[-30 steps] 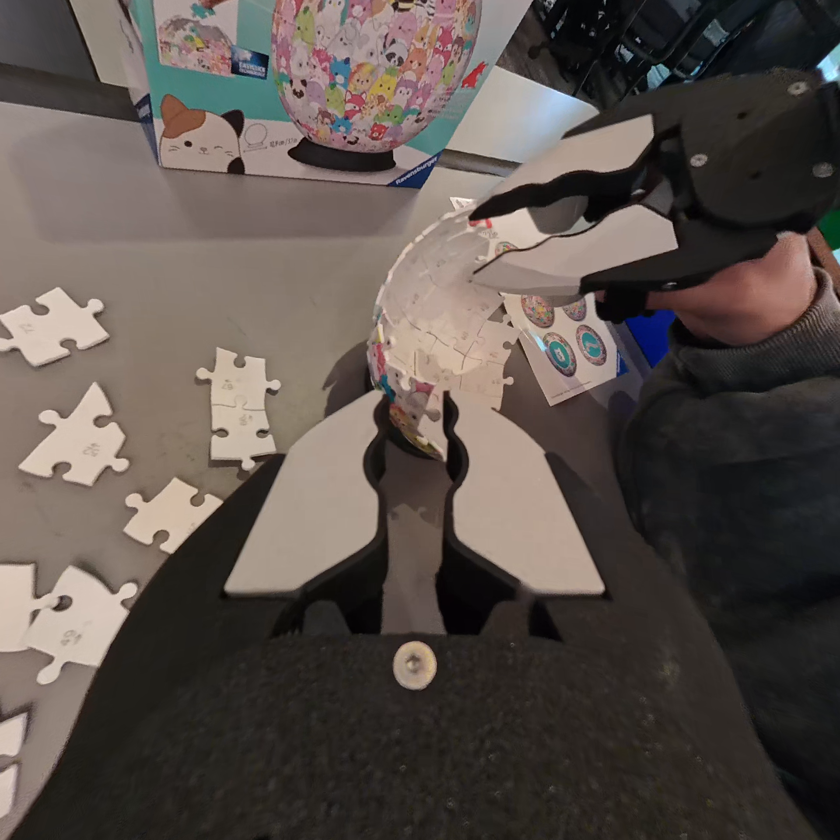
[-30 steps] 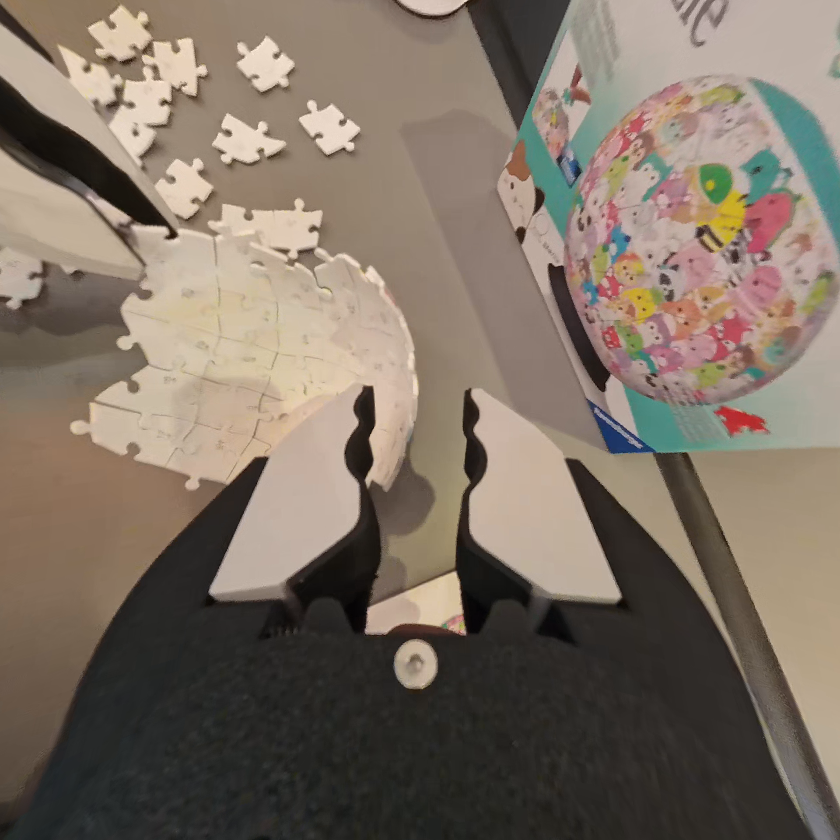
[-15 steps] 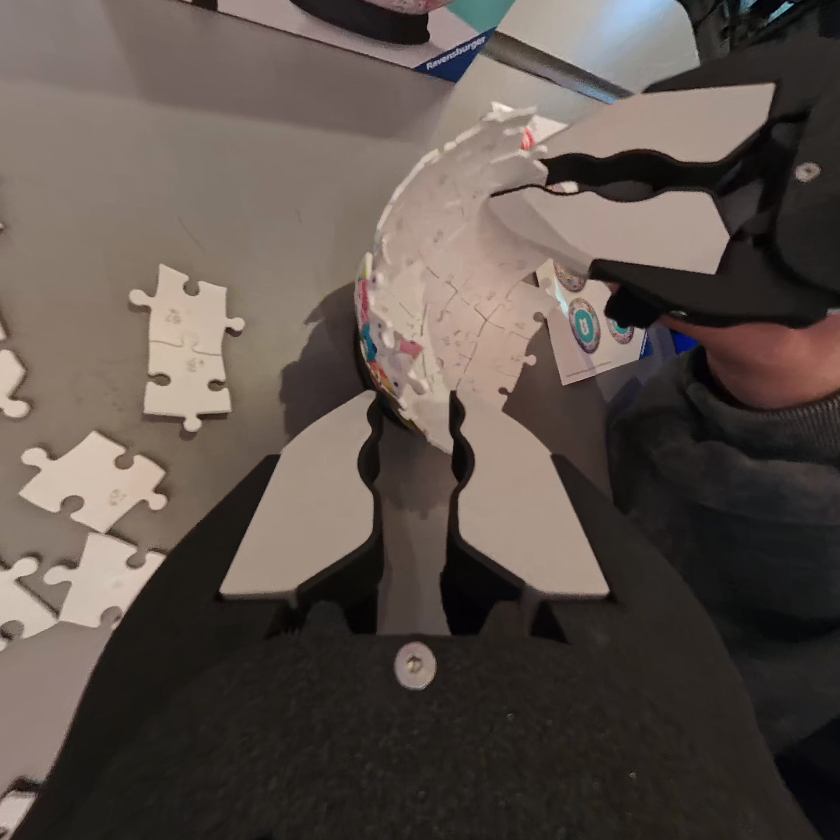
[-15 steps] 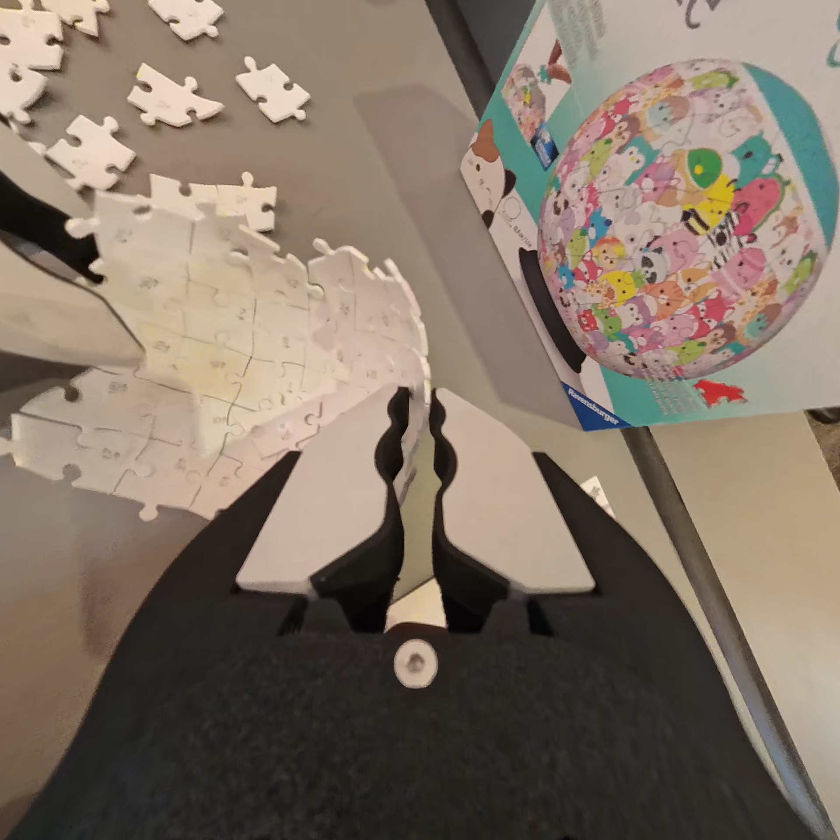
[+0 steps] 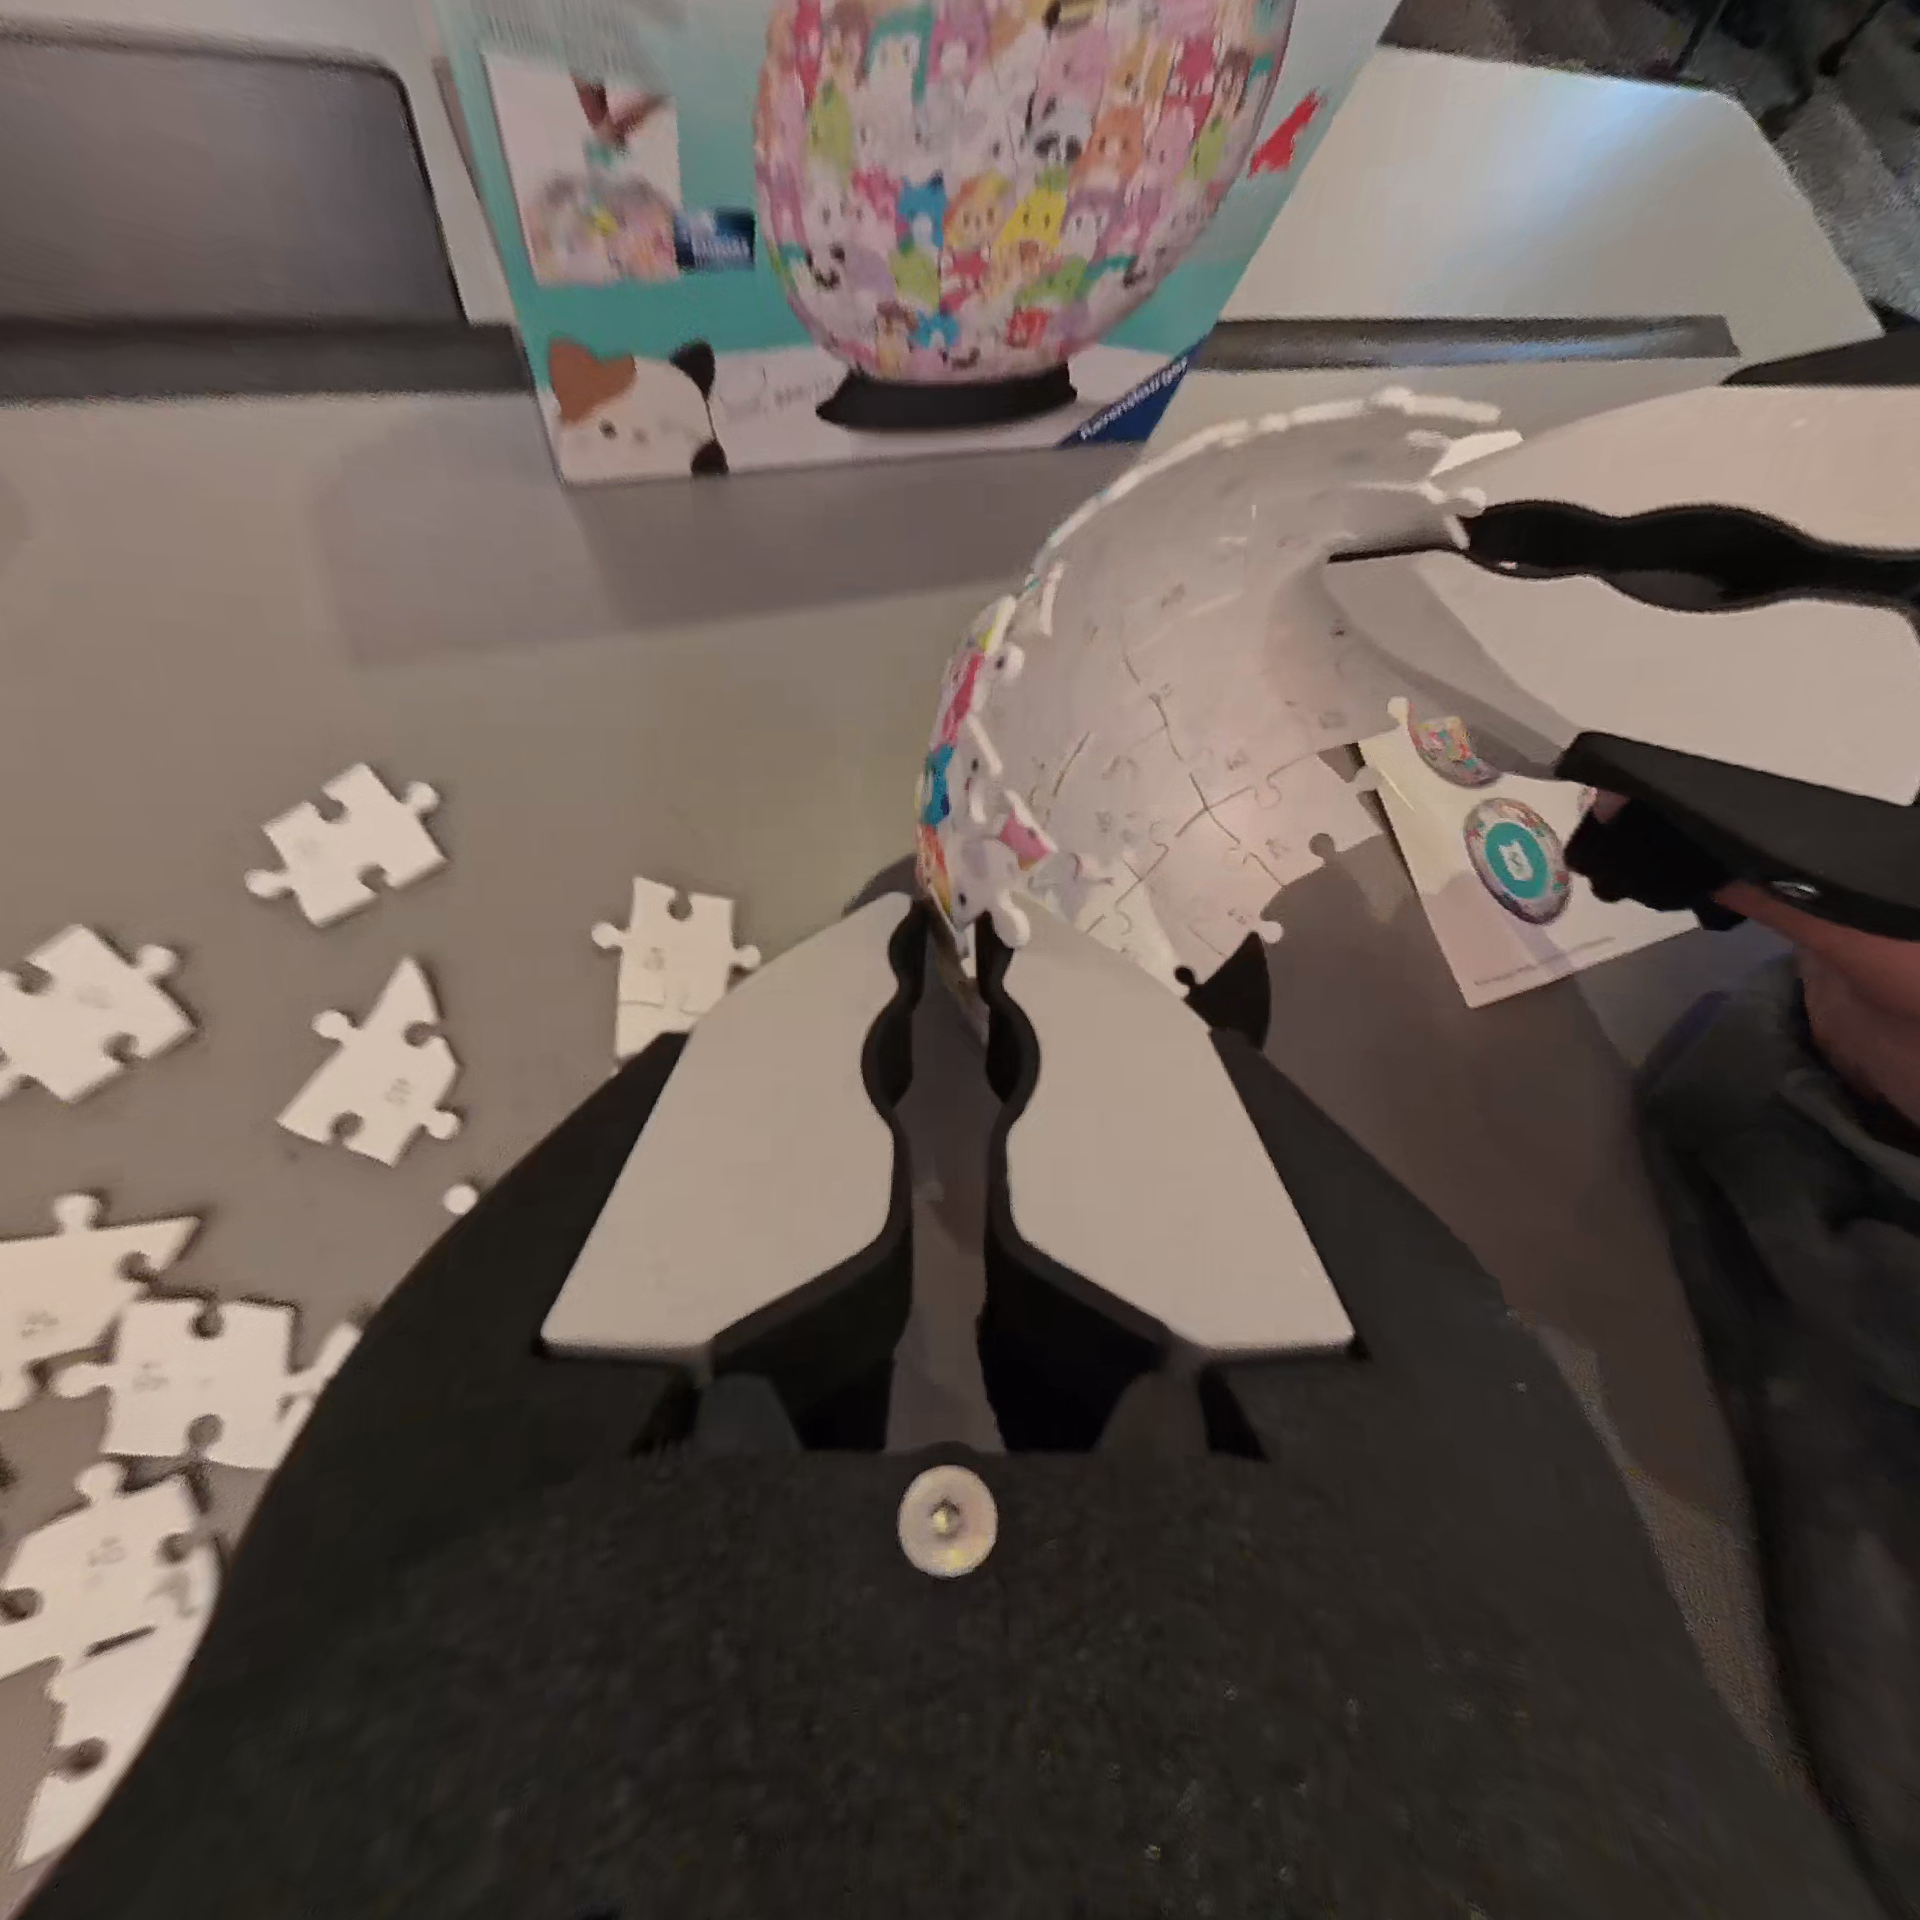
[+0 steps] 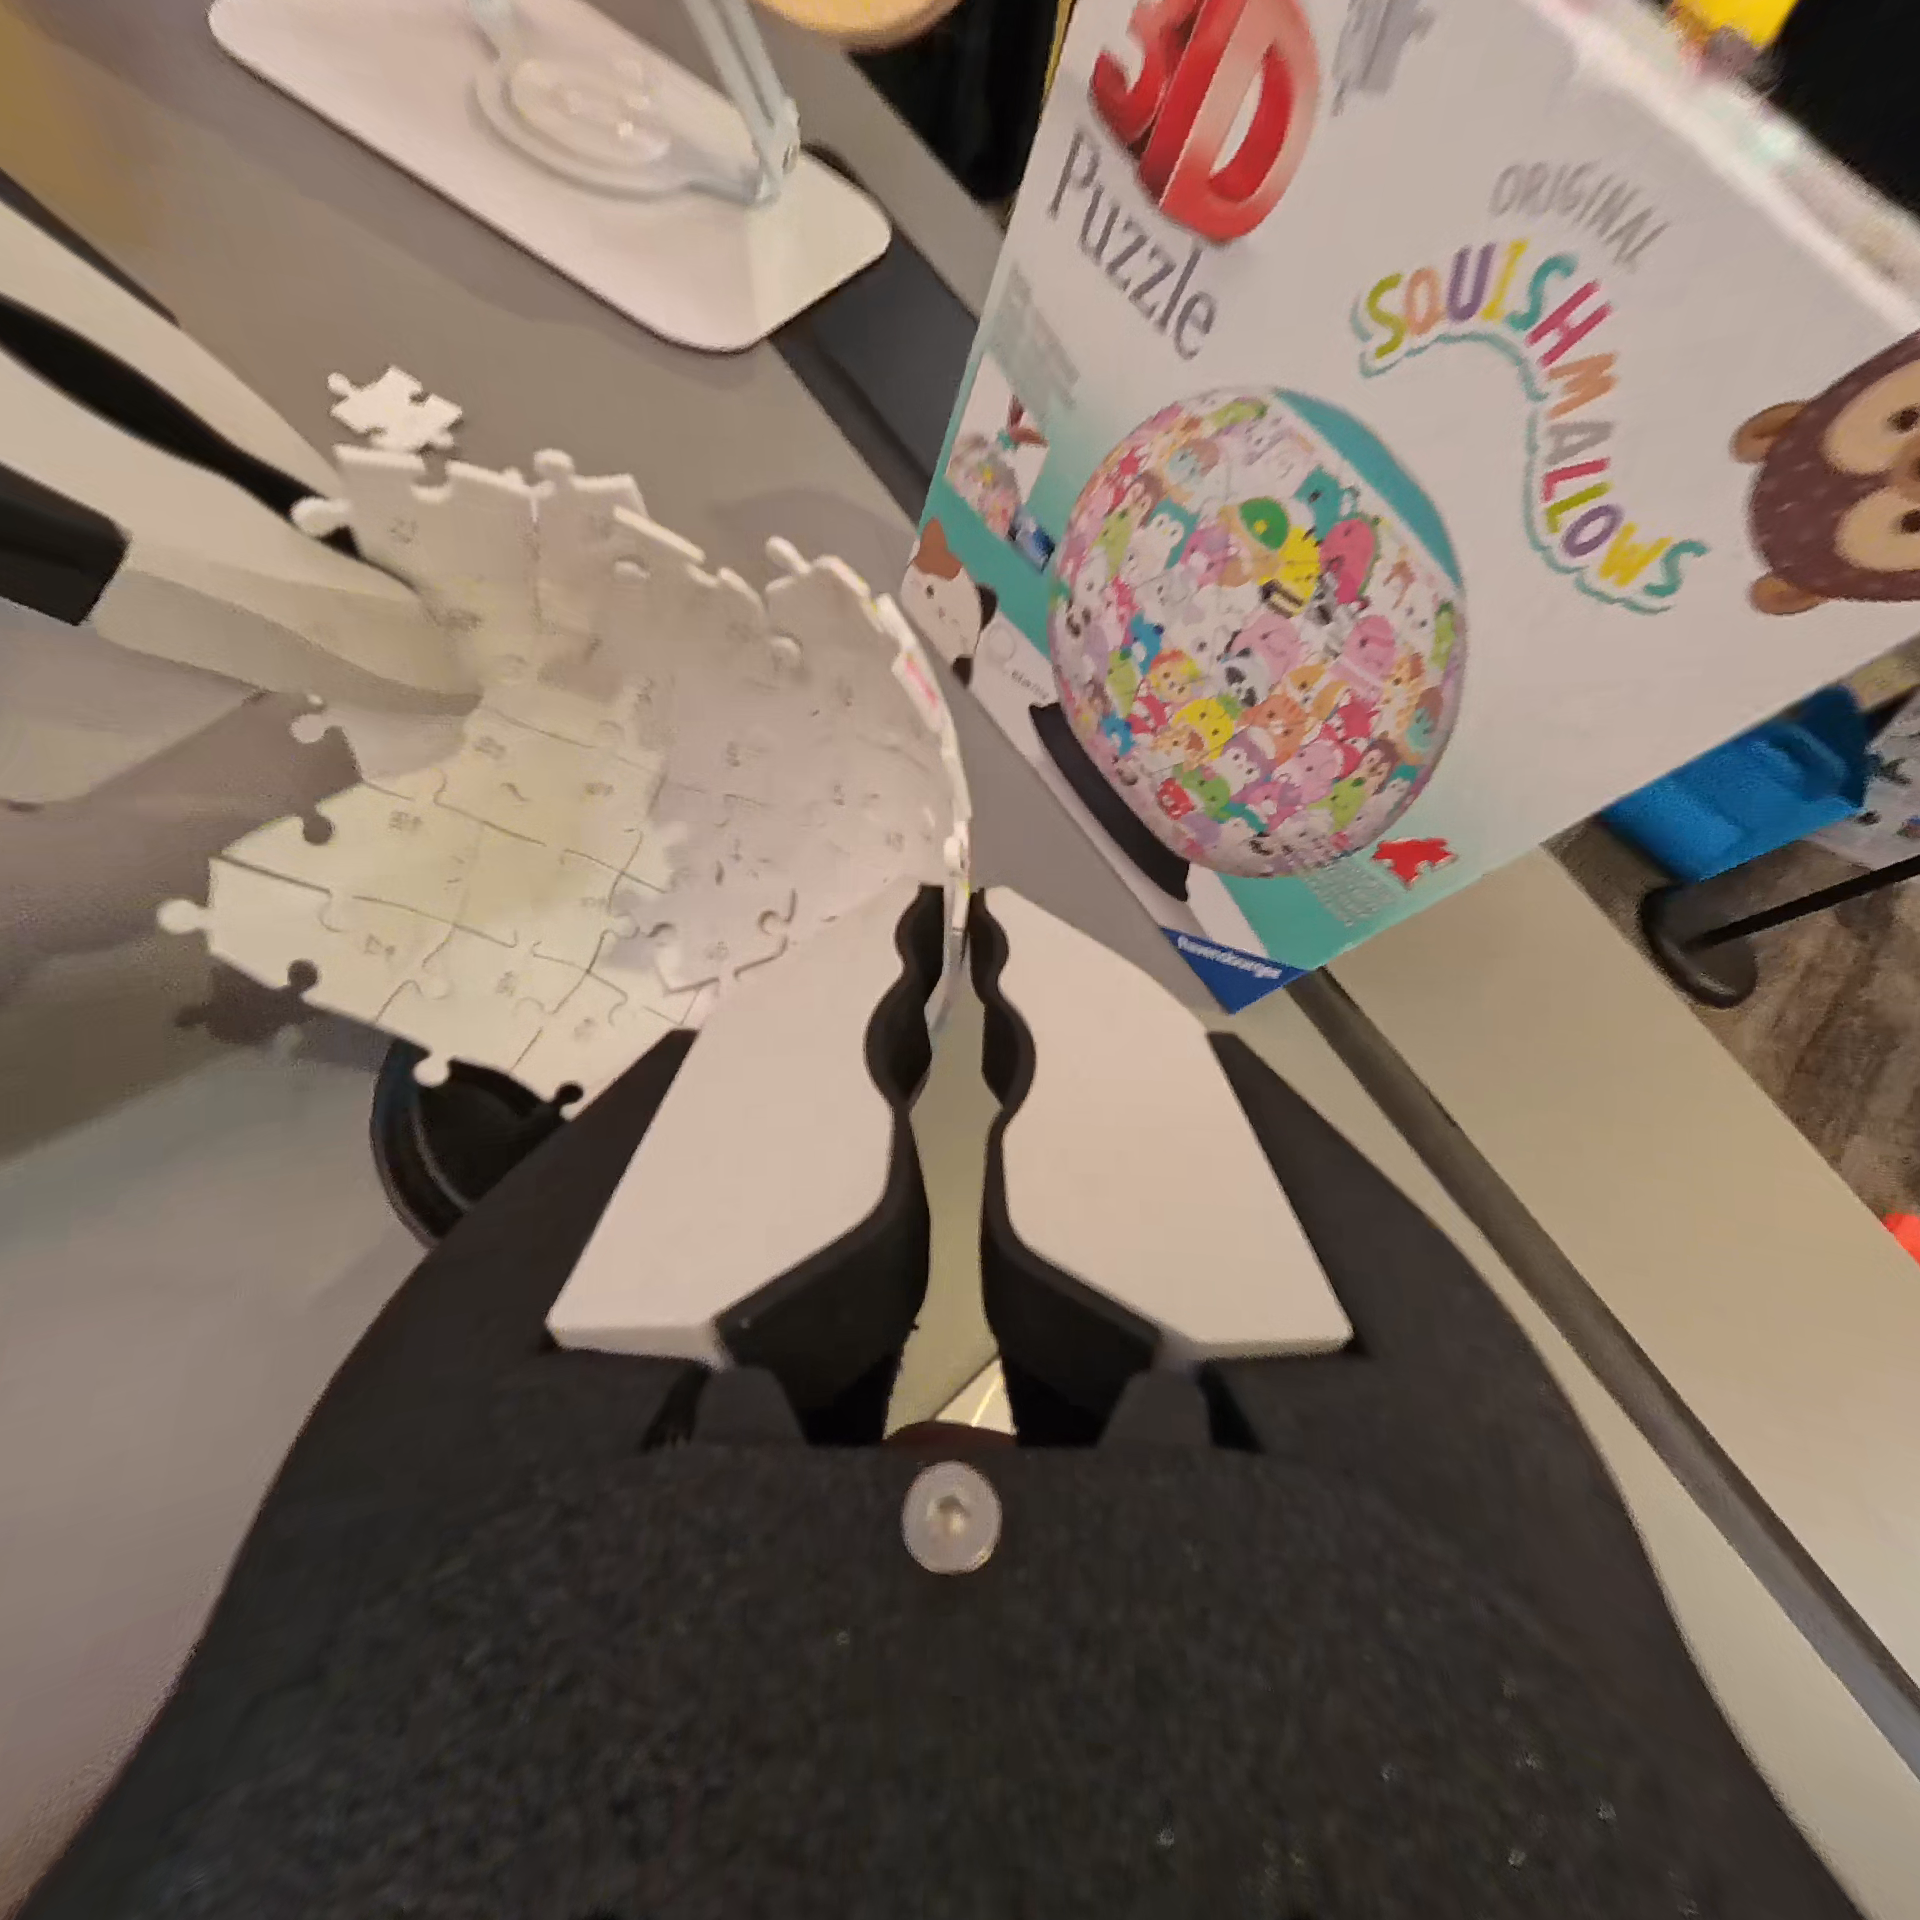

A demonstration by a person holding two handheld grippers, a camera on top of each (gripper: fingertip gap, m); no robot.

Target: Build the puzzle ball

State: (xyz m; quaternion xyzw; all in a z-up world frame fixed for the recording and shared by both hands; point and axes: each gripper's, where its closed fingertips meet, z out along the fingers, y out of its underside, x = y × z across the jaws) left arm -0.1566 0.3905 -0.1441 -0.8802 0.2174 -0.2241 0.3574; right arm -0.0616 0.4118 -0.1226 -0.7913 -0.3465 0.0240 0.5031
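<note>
Both grippers now pinch the half-built puzzle ball [image 5: 1174, 748]. The left gripper [image 5: 954, 940] has narrowed onto its lower rim, and the right gripper [image 6: 954, 914], gaping a second ago, is clamped on the opposite edge. The shell looks lifted off its black stand [image 6: 447, 1132], though blur makes that uncertain. One puzzle box [image 5: 831, 239] stands behind. Roughly nine loose pieces [image 5: 353, 842] lie on the grey table [image 5: 623, 665].

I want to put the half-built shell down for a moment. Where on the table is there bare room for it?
Bare grey table lies between the puzzle box and the loose pieces, left of the shell. The near-left corner is crowded with pieces. To the right, a printed sheet and a sleeve fill the space.
</note>
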